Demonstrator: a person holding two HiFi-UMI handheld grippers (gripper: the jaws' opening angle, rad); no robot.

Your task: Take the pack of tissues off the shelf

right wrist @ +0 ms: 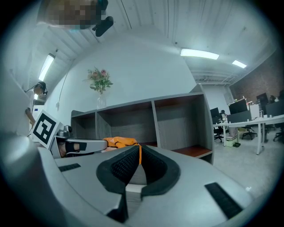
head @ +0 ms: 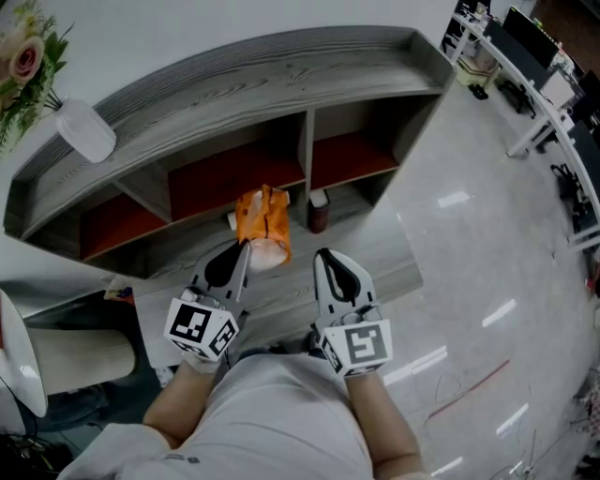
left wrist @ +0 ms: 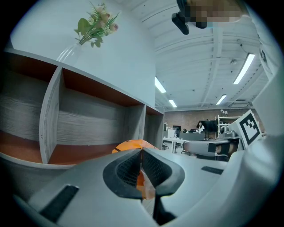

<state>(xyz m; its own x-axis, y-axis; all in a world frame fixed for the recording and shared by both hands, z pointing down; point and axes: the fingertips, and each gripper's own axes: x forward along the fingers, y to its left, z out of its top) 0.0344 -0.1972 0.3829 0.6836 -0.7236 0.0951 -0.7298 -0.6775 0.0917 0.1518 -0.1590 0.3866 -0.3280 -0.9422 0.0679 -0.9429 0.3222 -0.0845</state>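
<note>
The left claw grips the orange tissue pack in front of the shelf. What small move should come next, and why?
Probably draw the left claw back toward the person, keeping it shut: the pack of tissues hangs pinched at its tip, close to the shelf and a dark bottle.

You faced a curved grey wood-grain shelf unit (head: 281, 70) with red-brown compartment floors at frame centre. A glossy pale grey floor (head: 469, 272) spread right, white office desks (head: 532, 98) upper right, plain white wall (head: 187, 28) upper left.
</note>
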